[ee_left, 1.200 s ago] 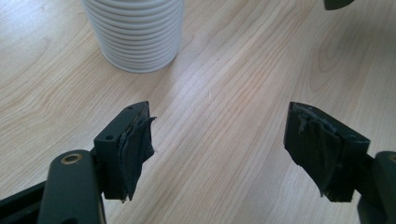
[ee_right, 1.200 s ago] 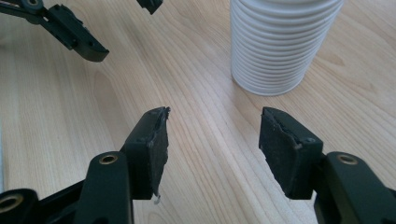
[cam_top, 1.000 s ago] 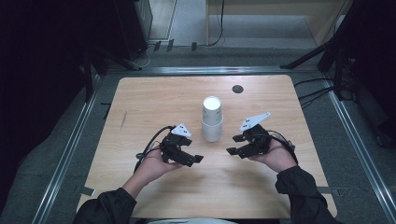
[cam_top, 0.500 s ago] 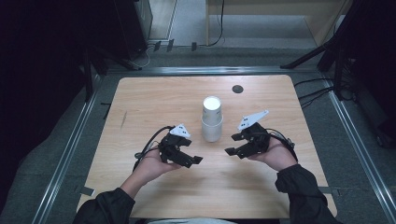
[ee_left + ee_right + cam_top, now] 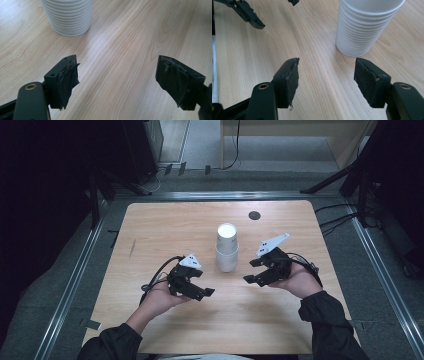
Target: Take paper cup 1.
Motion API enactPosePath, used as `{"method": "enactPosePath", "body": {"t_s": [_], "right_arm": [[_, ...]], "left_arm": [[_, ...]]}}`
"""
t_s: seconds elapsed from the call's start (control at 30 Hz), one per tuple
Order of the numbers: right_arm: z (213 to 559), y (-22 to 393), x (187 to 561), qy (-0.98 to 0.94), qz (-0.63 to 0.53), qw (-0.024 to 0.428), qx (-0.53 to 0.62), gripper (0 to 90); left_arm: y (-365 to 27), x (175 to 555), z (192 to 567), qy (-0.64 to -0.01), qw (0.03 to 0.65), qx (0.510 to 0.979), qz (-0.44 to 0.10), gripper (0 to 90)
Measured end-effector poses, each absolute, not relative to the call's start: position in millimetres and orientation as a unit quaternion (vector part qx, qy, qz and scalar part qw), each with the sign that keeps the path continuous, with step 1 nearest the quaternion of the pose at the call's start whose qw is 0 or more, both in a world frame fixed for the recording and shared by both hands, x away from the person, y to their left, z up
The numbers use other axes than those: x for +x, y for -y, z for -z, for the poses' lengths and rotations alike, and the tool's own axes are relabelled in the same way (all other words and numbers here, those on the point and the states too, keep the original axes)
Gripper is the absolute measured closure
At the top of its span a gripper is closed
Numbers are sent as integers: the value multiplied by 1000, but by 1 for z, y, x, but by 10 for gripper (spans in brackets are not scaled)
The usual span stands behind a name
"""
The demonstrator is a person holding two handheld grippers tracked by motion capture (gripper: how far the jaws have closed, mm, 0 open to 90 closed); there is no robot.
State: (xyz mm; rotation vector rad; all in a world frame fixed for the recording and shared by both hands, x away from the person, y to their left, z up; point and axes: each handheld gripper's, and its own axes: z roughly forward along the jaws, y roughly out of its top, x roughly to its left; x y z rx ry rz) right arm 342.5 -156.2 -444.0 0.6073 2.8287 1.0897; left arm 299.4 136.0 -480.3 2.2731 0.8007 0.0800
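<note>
The left gripper [image 5: 206,292] hangs over bare wood with its jaws apart and nothing between them, having just been closing a little; the right gripper [image 5: 251,271] likewise stands with a gap between its pads, empty; the stack of white cups [image 5: 226,247] stands upright between them, at one o'clock of the left, ten o'clock of the right, touching neither; the table [image 5: 165,225] spreads beneath.

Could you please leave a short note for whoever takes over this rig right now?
Left gripper: open, jaws just closing slightly, nothing between them.
Right gripper: open, empty.
Stack of white cups: stands mid-table, between the grippers, touching neither.
Done: both grippers brought up beside the stack.
Left: probably grasping the stack; no cup gripped yet.
</note>
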Motion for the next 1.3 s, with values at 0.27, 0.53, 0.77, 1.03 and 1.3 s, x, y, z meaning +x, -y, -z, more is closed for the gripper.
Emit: {"method": "enactPosePath", "body": {"t_s": [0.27,0.53,0.77,1.03,1.3], "right_arm": [[434,152,353,-920,-347,22,184,362],[419,146,365,-921,-344,26,178,352],[410,140,380,-922,-342,18,178,326],[401,130,397,-926,-334,39,169,325],[396,118,411,-934,-317,34,161,294]], "left_arm": [[-144,296,479,-315,358,878,-32,217],[-153,291,477,-325,364,872,-37,221],[-156,287,478,-329,362,872,-35,221],[-159,283,475,-329,366,870,-34,221],[-160,282,475,-324,363,873,-30,221]]}}
